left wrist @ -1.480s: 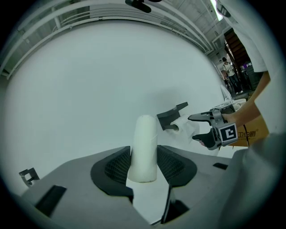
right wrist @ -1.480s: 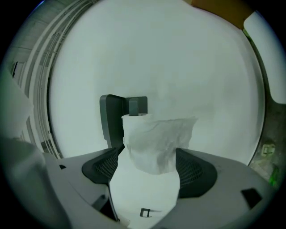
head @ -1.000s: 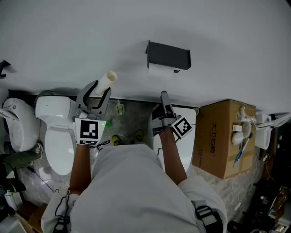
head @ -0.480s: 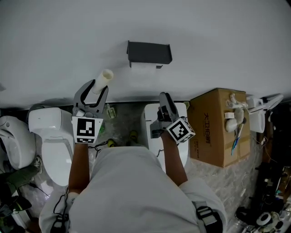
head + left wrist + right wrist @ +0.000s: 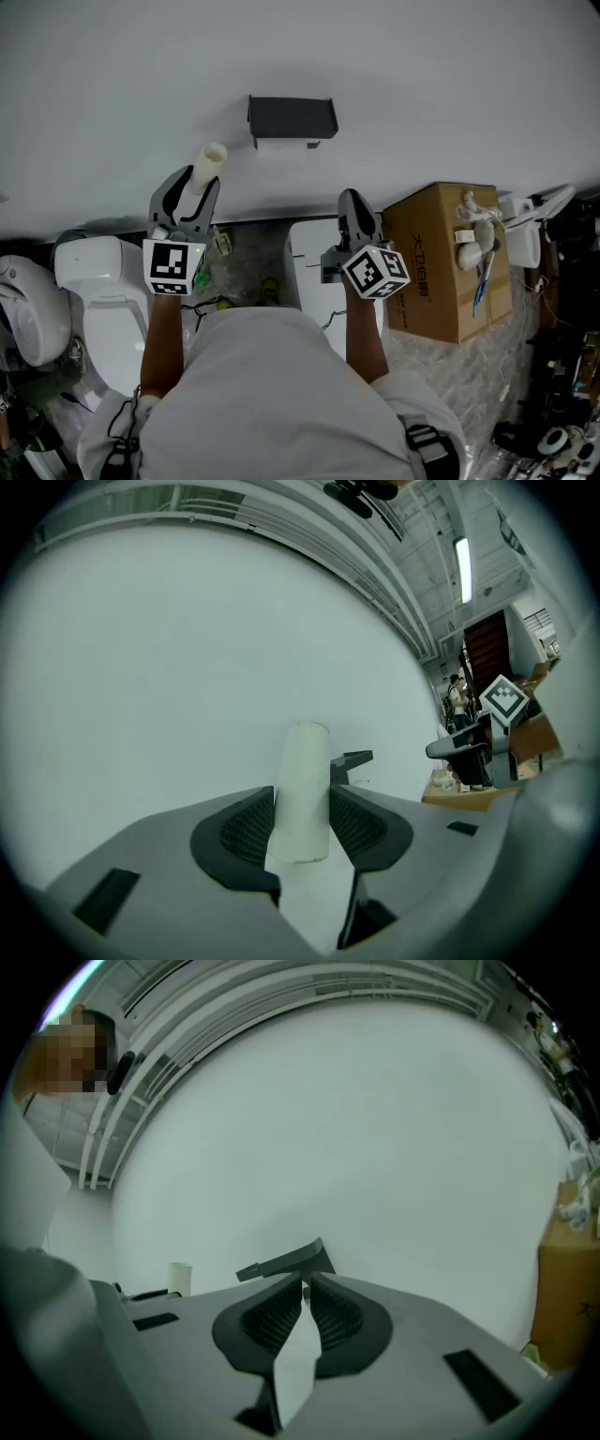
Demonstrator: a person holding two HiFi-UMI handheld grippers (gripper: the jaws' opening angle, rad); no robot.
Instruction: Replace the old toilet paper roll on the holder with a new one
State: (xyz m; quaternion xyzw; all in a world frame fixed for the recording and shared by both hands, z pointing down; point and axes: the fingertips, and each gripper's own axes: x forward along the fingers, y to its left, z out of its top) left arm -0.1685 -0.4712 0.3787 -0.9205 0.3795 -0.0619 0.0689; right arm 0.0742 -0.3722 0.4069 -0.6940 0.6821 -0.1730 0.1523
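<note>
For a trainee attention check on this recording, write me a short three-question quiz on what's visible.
1. The left tool holds: A) a cardboard tube B) a full roll C) nothing
2. True or false: in the head view, the holder is right of the cardboard box.
3. Fill in: the holder is fixed to the ____.
Key: 1 A; 2 false; 3 wall.

A white wall (image 5: pixel 450 84) fills the head view toward twelve o'clock. Toilets (image 5: pixel 94 267) stand at eight, a cardboard box (image 5: pixel 436 272) at four, on marbled floor (image 5: pixel 450 375). In the left gripper view a strip light (image 5: pixel 462 560) glows at one.
</note>
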